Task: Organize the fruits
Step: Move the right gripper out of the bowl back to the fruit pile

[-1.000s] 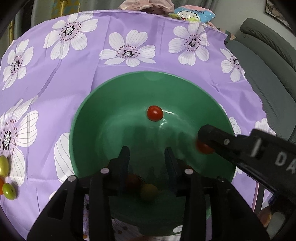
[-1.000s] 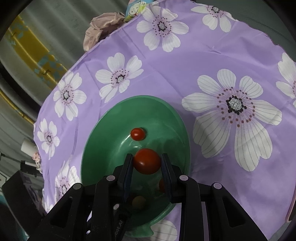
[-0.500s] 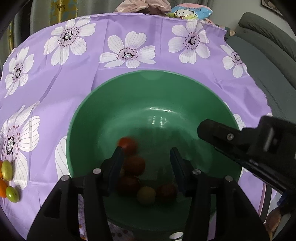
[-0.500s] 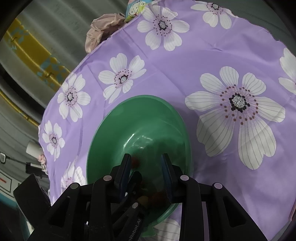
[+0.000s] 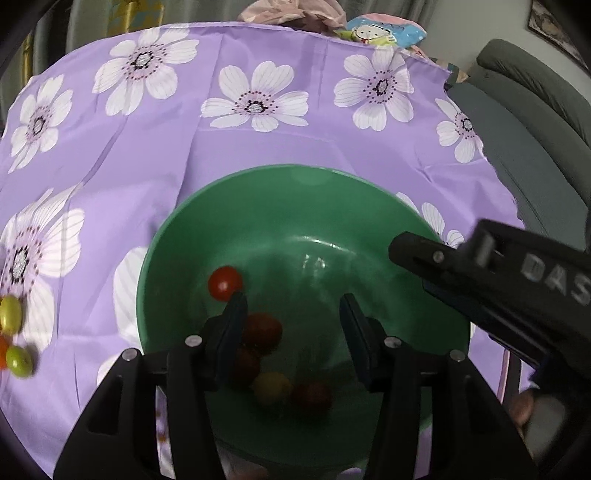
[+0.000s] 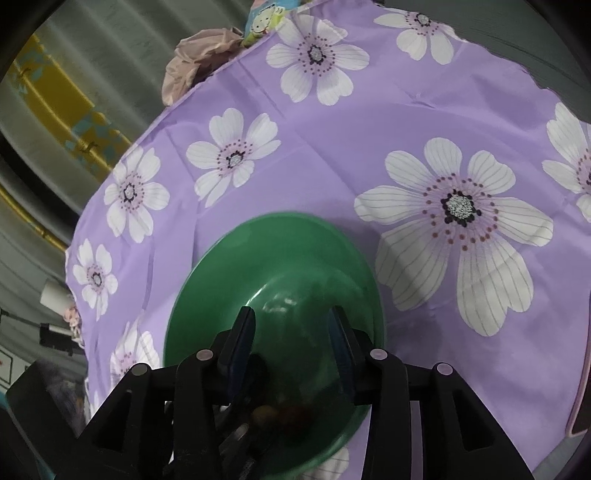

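Observation:
A green bowl (image 5: 295, 170) stands on the purple flowered cloth (image 5: 177, 147). Several cherry tomatoes lie in its near side: a bright red one (image 5: 225, 283), darker red ones (image 5: 262, 330) and a yellow one (image 5: 271, 387). My left gripper (image 5: 291, 325) hangs open over the bowl with nothing gripped. From the right, my right gripper (image 5: 498, 280) reaches over the rim. In the right wrist view the right gripper (image 6: 291, 332) is over the bowl (image 6: 280, 218). Its jaws are opening, with nothing between them. The tomatoes (image 6: 295, 410) show dimly below.
Two green tomatoes (image 5: 10, 315) (image 5: 18, 360) and an orange one (image 5: 3, 350) lie on the cloth at the far left. A grey sofa (image 5: 535, 129) stands past the table's right edge. A pink cloth (image 5: 295, 11) and a cartoon packet (image 5: 384, 31) sit at the far edge.
The red tomato held in my right gripper a second ago has left its jaws, which now stand wider. My left jaws spread too. More tomatoes now lie in the bowl's near side.

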The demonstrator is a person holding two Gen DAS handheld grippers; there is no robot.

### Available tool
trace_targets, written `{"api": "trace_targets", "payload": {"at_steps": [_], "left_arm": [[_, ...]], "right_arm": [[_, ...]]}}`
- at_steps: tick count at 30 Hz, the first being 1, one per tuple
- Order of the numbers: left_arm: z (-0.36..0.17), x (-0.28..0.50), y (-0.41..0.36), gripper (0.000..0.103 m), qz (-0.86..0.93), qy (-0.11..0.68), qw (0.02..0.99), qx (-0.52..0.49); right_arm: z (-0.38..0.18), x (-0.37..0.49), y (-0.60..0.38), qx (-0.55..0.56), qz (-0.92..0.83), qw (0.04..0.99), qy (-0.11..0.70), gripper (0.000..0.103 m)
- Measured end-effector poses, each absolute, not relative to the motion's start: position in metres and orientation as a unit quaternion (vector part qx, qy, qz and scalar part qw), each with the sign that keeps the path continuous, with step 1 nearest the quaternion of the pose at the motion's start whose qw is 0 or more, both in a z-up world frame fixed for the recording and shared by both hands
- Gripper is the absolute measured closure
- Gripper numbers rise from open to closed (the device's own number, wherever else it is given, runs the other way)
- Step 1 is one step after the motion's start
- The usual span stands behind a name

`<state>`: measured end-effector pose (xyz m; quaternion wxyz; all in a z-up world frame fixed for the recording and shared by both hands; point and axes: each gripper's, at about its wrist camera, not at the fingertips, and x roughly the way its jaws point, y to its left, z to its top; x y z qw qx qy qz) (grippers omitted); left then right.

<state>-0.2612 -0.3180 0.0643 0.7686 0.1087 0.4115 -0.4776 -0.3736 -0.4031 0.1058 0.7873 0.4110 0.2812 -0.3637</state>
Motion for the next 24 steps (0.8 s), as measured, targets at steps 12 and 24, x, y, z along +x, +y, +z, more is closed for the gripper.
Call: {"api": "trace_targets", "payload": {"at_steps": [12,24], "left_arm": [[0.065,-0.263,-0.290,0.052,-0.467,0.441,0.761,0.092],[0.118,-0.226,-0.212,0.042,-0.469,0.415,0.779,0.019]], "right_arm": [[0.107,-0.370,-0.398,0.399,-0.355,0.793,0.294,0.052],[0.135,-0.352,-0.371,0.337,-0.362,0.823,0.280,0.035]]}}
